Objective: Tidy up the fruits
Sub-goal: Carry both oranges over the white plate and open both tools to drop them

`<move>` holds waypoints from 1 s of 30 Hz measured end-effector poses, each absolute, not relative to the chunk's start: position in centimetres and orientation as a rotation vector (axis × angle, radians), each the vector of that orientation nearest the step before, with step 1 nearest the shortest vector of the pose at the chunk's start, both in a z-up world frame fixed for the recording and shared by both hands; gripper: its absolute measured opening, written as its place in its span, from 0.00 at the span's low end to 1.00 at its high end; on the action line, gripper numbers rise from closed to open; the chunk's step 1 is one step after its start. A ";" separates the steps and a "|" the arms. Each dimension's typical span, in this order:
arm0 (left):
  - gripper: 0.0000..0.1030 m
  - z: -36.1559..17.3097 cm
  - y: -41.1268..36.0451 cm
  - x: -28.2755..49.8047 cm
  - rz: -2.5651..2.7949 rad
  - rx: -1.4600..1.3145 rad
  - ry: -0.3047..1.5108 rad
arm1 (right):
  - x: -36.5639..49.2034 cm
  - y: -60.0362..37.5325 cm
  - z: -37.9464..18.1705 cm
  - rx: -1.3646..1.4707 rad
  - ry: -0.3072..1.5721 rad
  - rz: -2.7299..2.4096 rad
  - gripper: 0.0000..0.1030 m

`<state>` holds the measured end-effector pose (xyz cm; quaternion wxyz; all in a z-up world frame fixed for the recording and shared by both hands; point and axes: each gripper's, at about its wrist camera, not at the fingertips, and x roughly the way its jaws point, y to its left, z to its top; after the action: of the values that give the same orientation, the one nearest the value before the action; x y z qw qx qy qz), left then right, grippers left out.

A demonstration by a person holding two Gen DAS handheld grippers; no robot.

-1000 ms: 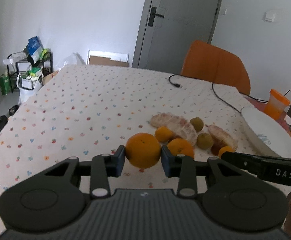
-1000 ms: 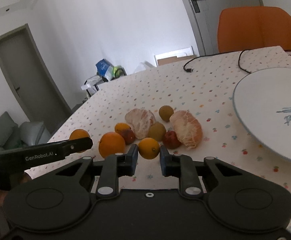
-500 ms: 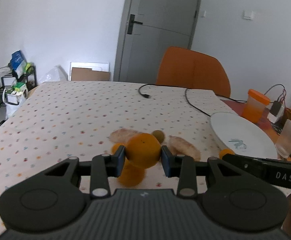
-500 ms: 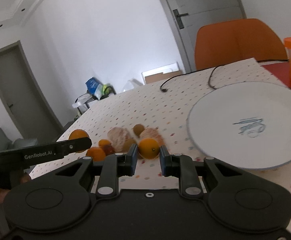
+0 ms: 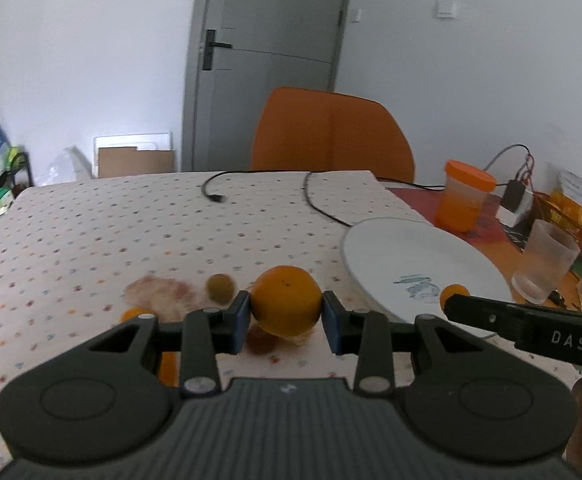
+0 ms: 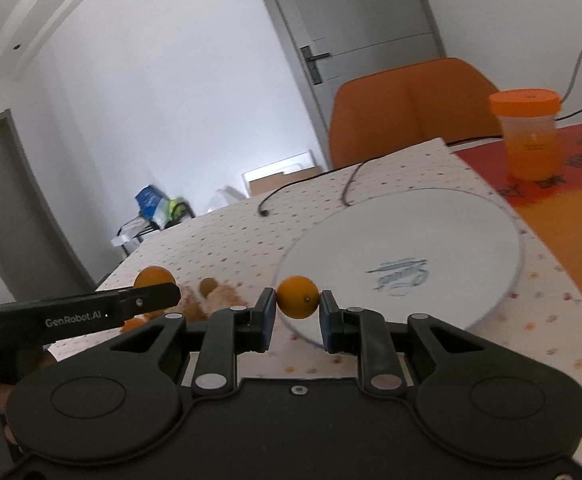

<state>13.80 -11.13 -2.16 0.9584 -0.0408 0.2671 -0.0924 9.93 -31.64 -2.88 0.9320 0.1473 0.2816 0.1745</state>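
Dotted cloth covers the desk (image 5: pixel 91 232). Left view: my left gripper (image 5: pixel 286 322) clamps an orange (image 5: pixel 285 300); plate (image 5: pixel 391 248) lies ahead-right. Right view: my right gripper (image 6: pixel 295 318) grips a mandarin (image 6: pixel 298 297) at the plate's (image 6: pixel 431 232) near rim, nearer.

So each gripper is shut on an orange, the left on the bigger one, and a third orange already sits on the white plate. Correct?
Not quite. The white plate carries no fruit yet, as the right wrist view shows. The rest holds: the left gripper is shut on the large orange and the right gripper on the small orange.
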 end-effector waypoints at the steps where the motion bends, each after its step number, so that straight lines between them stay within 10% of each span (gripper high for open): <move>1: 0.36 -2.2 -11.6 14.0 -0.194 -0.083 0.540 | 9.9 -32.0 -3.0 0.305 0.576 0.347 0.21; 30: 0.39 -2.5 -19.5 17.8 -0.321 -0.051 0.561 | 8.7 -36.7 -4.2 0.356 0.564 0.240 0.27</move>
<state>17.75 -19.50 -2.49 0.9479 -0.0249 0.2757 -0.1576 8.66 -36.68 -4.15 0.9379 0.1742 0.2761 0.1175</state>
